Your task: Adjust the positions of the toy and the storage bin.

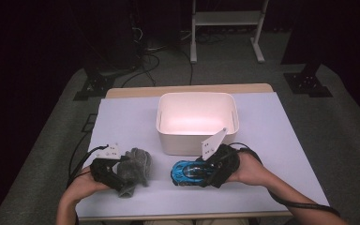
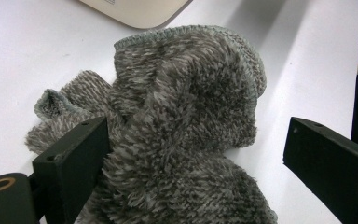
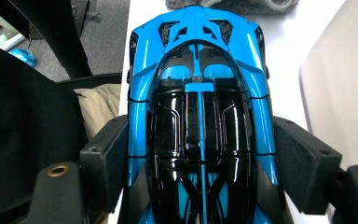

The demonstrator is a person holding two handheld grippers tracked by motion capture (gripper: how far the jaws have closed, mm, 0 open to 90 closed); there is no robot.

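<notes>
The right gripper (image 3: 200, 158) is clamping the blue toy car (image 3: 198, 107) across its flanks, one of the fingers (image 3: 105, 163) pressing each side at the cabin, where the body is narrowest and the sides run nearly parallel. That hold is keeping the car's length in line with the gripper, so the nose is pointing away from the hand. In the high view the toy car (image 1: 190, 172) is sitting at the near side of the worktop (image 1: 131, 117), just in front of the white bin (image 1: 168, 140), whose open top is facing up; the placing suggests the bin is the intended receptacle.

The left gripper (image 2: 196, 154) is standing open around the grey fleece cloth (image 2: 182, 121). Its left finger is resting against the pile, while the right one is standing clear of the fabric with bare worktop showing between. The cloth (image 1: 133, 171) is lying crumpled on the worktop to the left of the car and apart from it, so no grip is being applied there. In my judgement, the jaws are being held wide to take in the bulk of the bunched fabric.
</notes>
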